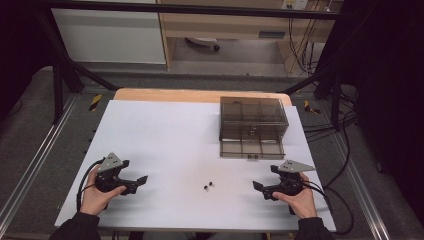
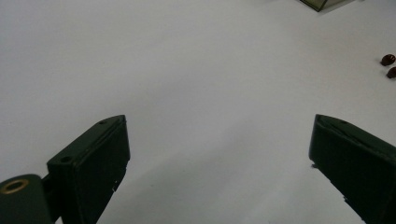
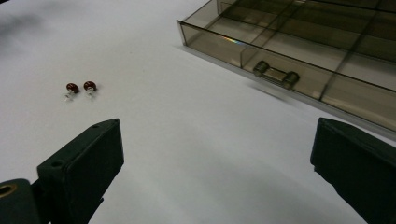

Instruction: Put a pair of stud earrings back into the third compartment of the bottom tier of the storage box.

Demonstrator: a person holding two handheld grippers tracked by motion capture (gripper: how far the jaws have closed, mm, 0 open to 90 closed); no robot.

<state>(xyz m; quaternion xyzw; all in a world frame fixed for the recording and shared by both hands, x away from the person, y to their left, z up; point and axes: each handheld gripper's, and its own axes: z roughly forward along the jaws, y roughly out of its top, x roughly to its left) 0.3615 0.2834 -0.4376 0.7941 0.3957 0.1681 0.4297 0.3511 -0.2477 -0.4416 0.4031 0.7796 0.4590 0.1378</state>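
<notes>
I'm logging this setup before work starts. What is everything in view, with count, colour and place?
Earrings: two, dark red, lying together on the sheet between the grippers.
Drawer box: one, smoky clear, far right of the sheet, bottom drawer pulled out.
Sheet: one, white, covering the table.
Table: one, wood, edge showing at the far side.
Left gripper: one, black, near left, open.
Right gripper: one, black, near right, open.
</notes>
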